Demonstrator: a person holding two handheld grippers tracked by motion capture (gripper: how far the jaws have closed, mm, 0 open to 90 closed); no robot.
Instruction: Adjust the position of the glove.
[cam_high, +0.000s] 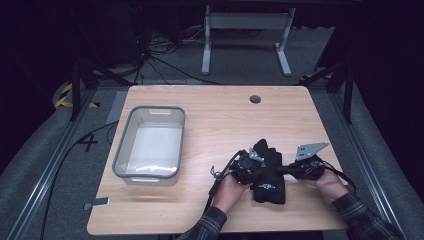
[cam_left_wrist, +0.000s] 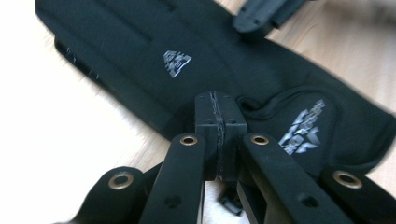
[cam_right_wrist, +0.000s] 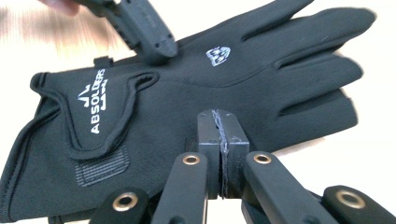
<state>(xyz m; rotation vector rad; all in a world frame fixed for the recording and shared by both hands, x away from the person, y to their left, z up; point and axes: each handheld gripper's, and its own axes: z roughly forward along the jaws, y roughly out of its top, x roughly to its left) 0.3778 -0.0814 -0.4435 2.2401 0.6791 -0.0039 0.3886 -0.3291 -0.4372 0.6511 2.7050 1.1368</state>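
Grey plastic bin (cam_high: 150, 142) sits on left part of wooden surface (cam_high: 220, 120), open side up. Round cable hole (cam_high: 255, 99) near far edge. White frame (cam_high: 246, 37) stands on floor beyond.

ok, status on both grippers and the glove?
Left gripper shut, nose at the glove's edge. Right gripper shut, same, opposite side. Black glove flat on table, not gripped. Grey bin well clear.
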